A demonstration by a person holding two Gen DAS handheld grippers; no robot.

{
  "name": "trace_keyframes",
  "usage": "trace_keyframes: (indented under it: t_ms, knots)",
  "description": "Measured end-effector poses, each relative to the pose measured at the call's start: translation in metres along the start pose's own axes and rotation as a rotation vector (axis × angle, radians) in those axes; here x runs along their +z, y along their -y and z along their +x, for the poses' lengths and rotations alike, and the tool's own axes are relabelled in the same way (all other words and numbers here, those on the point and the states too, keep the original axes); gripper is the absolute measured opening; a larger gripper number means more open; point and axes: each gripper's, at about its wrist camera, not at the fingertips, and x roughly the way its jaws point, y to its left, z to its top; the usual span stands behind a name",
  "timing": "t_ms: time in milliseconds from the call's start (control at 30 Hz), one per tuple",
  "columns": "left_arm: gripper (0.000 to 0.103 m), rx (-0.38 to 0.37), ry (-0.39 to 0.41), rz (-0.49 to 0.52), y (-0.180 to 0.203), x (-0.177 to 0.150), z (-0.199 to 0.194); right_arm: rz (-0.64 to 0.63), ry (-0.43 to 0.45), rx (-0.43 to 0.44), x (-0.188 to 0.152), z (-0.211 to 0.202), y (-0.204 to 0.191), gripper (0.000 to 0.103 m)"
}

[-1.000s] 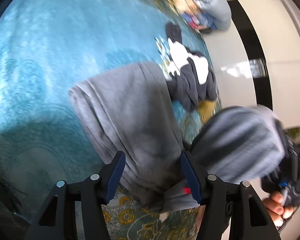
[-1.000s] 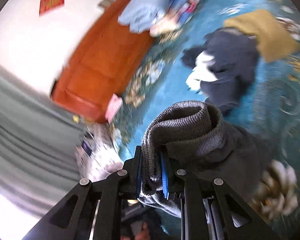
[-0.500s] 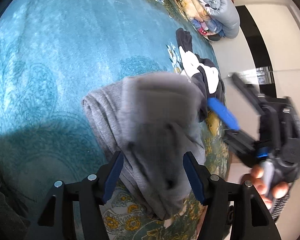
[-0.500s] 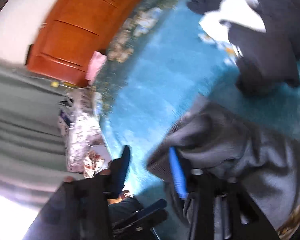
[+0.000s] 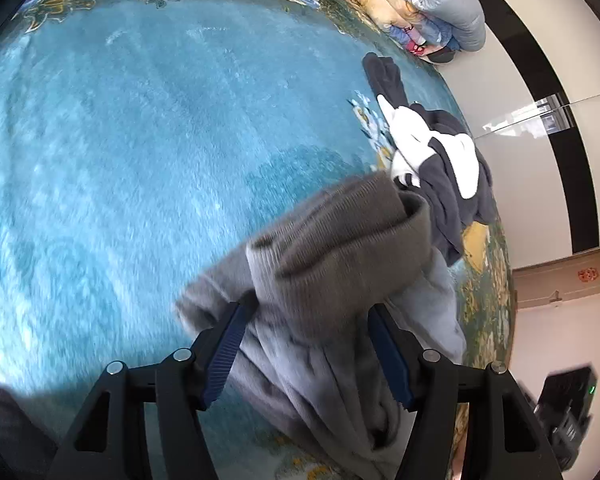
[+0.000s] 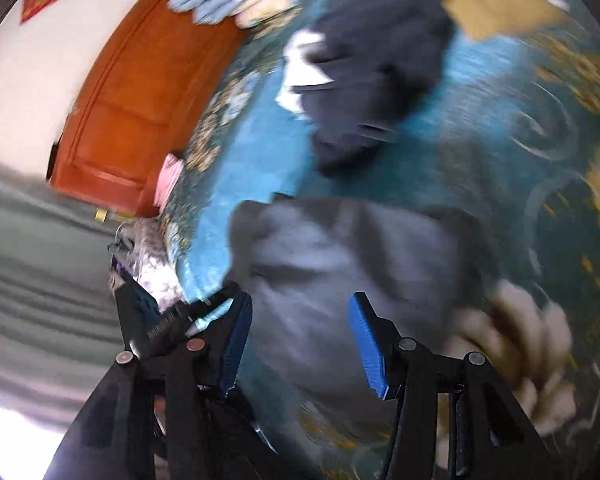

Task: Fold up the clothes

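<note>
- My left gripper (image 5: 308,354) has its jaws spread wide, and the grey sweatpants (image 5: 340,280) lie between and ahead of the blue pads (image 5: 225,354), with nothing clamped
- The grey sweatpants sit in a folded heap on the blue carpet (image 5: 120,140); a ribbed cuff end (image 5: 340,236) is turned over on top of the heap, a little blurred in the left view
- My right gripper (image 6: 300,340) is also spread wide, its blue pads (image 6: 366,344) standing apart on either side of the same grey heap (image 6: 340,264); this view is smeared, so I cannot tell whether a pad touches the cloth
- Just beyond the grey sweatpants lies a dark garment with white patches (image 5: 444,168), bunched up on the carpet and touching or nearly touching the cuff end
- A mustard-yellow cloth (image 6: 472,4) lies past the dark garment (image 6: 372,72) in the right view, near the carpet's flowered border
- A stack of folded bedding (image 5: 424,4) rests at the far edge of the carpet, well apart from the grey heap
- An orange-brown wooden door (image 6: 140,92) stands behind the carpet in the right view
- A black device (image 5: 566,412) shows at the lower right edge of the left view; what it is I cannot tell
</note>
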Motion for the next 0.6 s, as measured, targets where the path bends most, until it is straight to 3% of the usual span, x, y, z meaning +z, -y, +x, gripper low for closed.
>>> trace_keyframes:
  t_ms: [133, 200, 333, 400, 533, 600]
  knots:
    - [0.065, -0.031, 0.001, -0.032, -0.007, 0.006, 0.002, 0.067, 0.002, -0.015, -0.006, -0.006, 0.023, 0.052]
    - [0.052, -0.041, 0.011, -0.024, -0.006, 0.006, 0.001, 0.093, 0.000, -0.022, -0.008, -0.007, 0.032, 0.052]
    - [0.039, -0.015, 0.025, 0.019, 0.000, 0.002, 0.000, 0.134, -0.027, -0.012, -0.007, 0.006, 0.036, 0.052]
    - [0.027, -0.006, 0.029, 0.028, -0.001, 0.000, 0.001, 0.143, -0.039, -0.005, -0.006, 0.013, 0.035, 0.052]
    - [0.019, -0.028, 0.056, 0.039, 0.000, -0.002, -0.005, 0.134, -0.059, -0.003, -0.008, 0.020, 0.029, 0.052]
    - [0.017, -0.077, 0.087, 0.049, 0.004, -0.004, -0.016, 0.125, -0.049, -0.001, -0.009, 0.019, 0.025, 0.052]
